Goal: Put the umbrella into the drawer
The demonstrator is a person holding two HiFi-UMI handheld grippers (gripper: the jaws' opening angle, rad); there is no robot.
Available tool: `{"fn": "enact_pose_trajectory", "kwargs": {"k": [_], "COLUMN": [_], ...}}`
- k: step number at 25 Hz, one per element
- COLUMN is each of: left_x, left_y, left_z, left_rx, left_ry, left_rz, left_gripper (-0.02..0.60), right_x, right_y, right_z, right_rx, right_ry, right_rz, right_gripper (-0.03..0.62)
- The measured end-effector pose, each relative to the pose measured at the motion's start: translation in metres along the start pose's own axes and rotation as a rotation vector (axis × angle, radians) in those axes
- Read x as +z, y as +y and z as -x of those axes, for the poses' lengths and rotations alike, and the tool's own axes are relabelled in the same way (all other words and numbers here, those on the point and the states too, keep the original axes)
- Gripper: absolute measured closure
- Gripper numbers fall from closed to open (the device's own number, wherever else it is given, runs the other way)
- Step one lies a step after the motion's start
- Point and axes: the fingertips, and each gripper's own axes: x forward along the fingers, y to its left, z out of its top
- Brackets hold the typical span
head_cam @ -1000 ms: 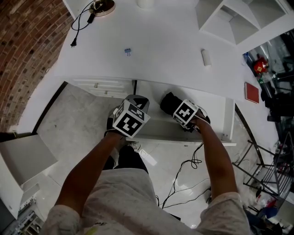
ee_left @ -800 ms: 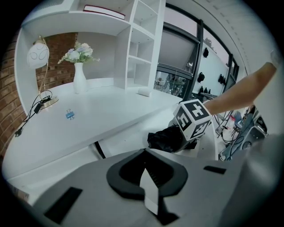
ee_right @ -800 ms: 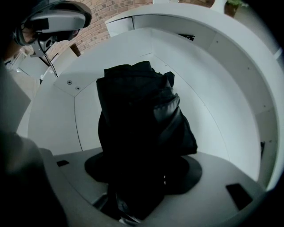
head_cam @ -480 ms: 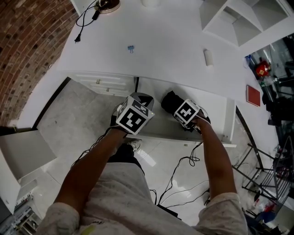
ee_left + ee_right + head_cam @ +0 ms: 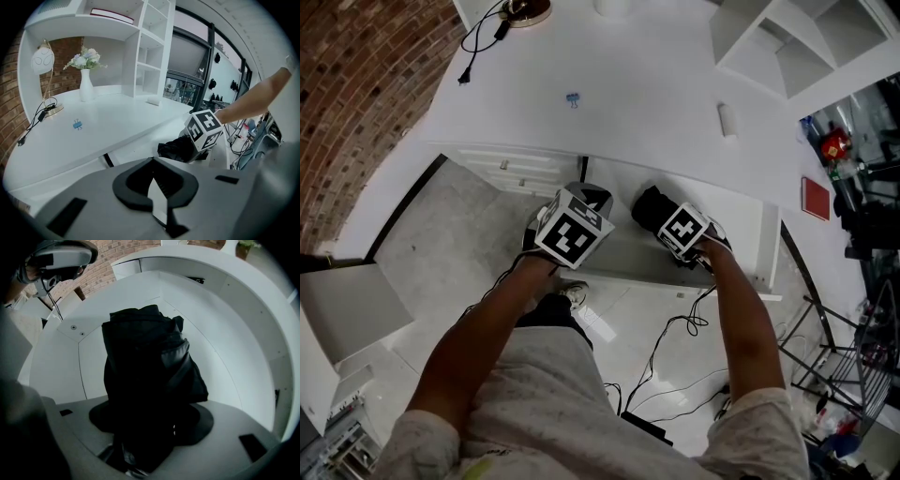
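A folded black umbrella (image 5: pixel 650 206) lies in the open white drawer (image 5: pixel 623 261) under the desk. My right gripper (image 5: pixel 680 234) points straight down over the umbrella's near end. In the right gripper view the umbrella (image 5: pixel 150 362) fills the gap of the right gripper (image 5: pixel 145 441), whose jaws stand wide; the pads are hidden by dark cloth. My left gripper (image 5: pixel 584 201) hovers at the drawer's left end, jaws together and empty. The left gripper view shows the left gripper (image 5: pixel 153 164), the umbrella (image 5: pixel 174 149) and the right gripper's marker cube (image 5: pixel 204 131).
The white desk top (image 5: pixel 628 112) carries a blue binder clip (image 5: pixel 573 98), a small white cylinder (image 5: pixel 727 118) and a lamp base with cable (image 5: pixel 520 9). A red book (image 5: pixel 817 199) lies at the right. Cables (image 5: pixel 675 342) trail on the floor below the drawer. A vase (image 5: pixel 85 85) stands at the back.
The head view has shifted a little. Both grippers and the umbrella keep their places.
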Motion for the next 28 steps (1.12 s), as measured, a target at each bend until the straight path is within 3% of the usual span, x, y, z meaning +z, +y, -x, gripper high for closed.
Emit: {"fn": "enact_pose_trajectory", "kwargs": {"k": [28], "left_x": [-0.008], "left_y": [-0.005], "left_z": [0.017], "left_rx": [-0.020], "left_ry": [-0.003], "left_rz": [-0.031], "left_gripper": [0.584], "right_x": [-0.005], "right_y": [0.005], "right_z": [0.022], "right_rx": [-0.033], "right_ry": [-0.023], "right_rz": [-0.024], "right_gripper": [0.308]}}
